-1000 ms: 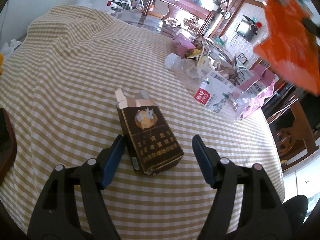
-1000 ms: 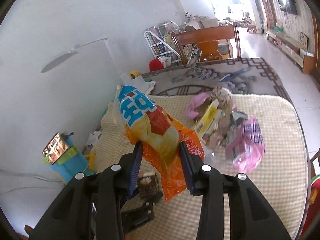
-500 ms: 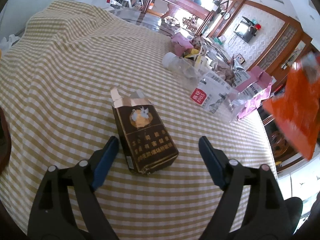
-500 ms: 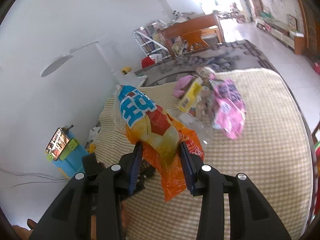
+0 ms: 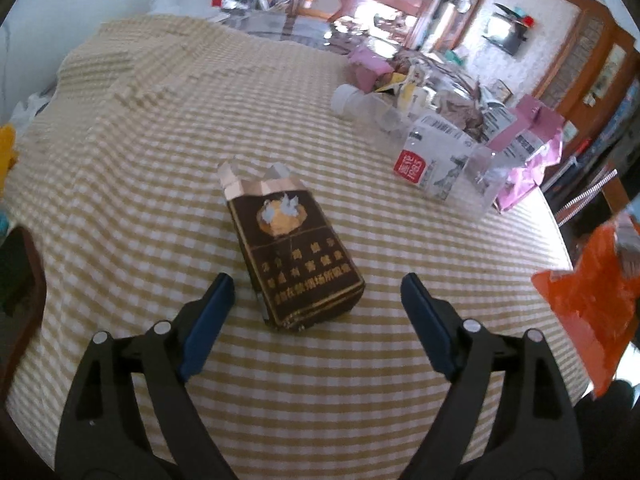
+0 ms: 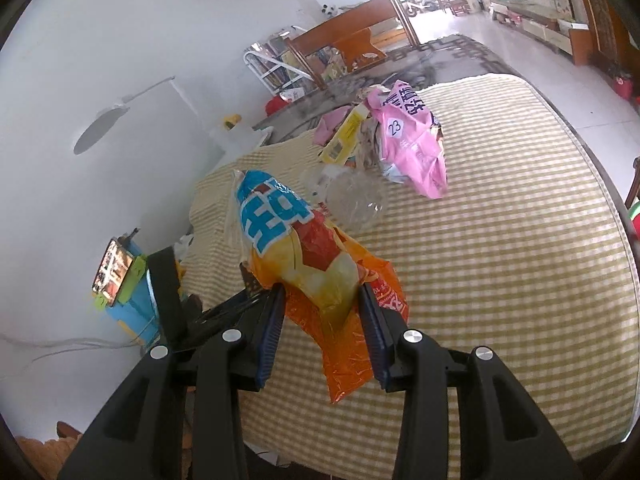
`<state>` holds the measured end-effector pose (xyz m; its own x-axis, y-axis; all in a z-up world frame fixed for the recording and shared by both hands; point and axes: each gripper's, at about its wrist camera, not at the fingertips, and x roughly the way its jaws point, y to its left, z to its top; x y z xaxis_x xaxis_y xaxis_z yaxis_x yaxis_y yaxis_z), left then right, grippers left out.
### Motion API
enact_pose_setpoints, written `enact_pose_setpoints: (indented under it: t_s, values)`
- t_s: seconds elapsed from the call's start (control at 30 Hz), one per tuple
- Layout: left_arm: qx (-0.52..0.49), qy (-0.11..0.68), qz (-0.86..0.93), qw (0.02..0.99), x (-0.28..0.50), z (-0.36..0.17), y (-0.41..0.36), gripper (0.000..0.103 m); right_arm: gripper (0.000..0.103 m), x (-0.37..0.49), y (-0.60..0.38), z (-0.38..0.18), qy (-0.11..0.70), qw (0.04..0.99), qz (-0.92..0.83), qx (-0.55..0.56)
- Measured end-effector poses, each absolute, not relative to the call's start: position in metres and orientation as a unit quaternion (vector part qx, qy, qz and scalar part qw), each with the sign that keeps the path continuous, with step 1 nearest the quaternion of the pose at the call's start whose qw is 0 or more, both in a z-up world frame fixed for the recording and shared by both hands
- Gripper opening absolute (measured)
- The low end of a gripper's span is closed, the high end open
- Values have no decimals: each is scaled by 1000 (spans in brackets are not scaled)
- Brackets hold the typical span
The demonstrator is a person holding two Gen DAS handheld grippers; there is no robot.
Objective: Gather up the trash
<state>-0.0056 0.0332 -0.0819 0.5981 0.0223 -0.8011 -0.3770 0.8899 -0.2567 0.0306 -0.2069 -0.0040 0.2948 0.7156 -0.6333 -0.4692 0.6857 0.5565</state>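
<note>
A crumpled brown cigarette pack (image 5: 290, 254) lies on the checked tablecloth (image 5: 160, 152) in the left wrist view. My left gripper (image 5: 316, 292) sits just behind the pack's near end. Its jaws are opening and stand well apart on either side, touching nothing. In the right wrist view my right gripper (image 6: 322, 300) is shut on an orange, yellow and blue snack bag (image 6: 300, 248) held above the table. The same snack bag (image 5: 592, 292) shows as an orange sheet at the left wrist view's right edge.
A trash pile sits further back: a clear plastic bottle (image 5: 424, 148), a pink bag (image 6: 412, 140), a yellow carton (image 6: 346, 136) and paper scraps. A wooden chair (image 6: 348, 40) stands beyond the table. A blue box with a phone (image 6: 116, 276) is by the wall.
The left jaws have spread wider around the cigarette pack. The right gripper has carried the snack bag down and across; in the left wrist view the bag dropped from the upper right to the lower right.
</note>
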Motion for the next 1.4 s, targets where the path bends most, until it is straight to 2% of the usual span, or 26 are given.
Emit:
enact_pose_setpoints:
  t_s: [0.17, 0.33, 0.4, 0.43, 0.47, 0.8, 1.17, 1.4]
  values:
    - [-262, 428, 138, 854, -6, -81, 42, 86, 37, 20, -216, 3, 447, 805, 375, 112]
    - [-212, 446, 163, 854, 9, -82, 32, 85, 37, 20, -233, -4, 445, 808, 365, 130]
    - [-190, 447, 180, 855, 11, -83, 29, 73, 37, 19, -238, -6, 444, 809, 359, 137]
    - [-182, 448, 189, 855, 10, -83, 29, 59, 37, 19, -240, -7, 446, 809, 358, 139]
    - [-179, 448, 193, 854, 9, -82, 30, 54, 37, 19, -242, -8, 447, 808, 358, 140]
    - [-242, 426, 165, 856, -14, -63, 34, 53, 37, 23, -271, 1, 436, 822, 332, 157]
    - [-208, 386, 36, 898, 8, 3, -59, 53, 38, 31, -333, 15, 416, 847, 277, 183]
    - [-176, 385, -34, 906, 27, 17, -123, 53, 38, 34, -385, 16, 399, 863, 229, 210]
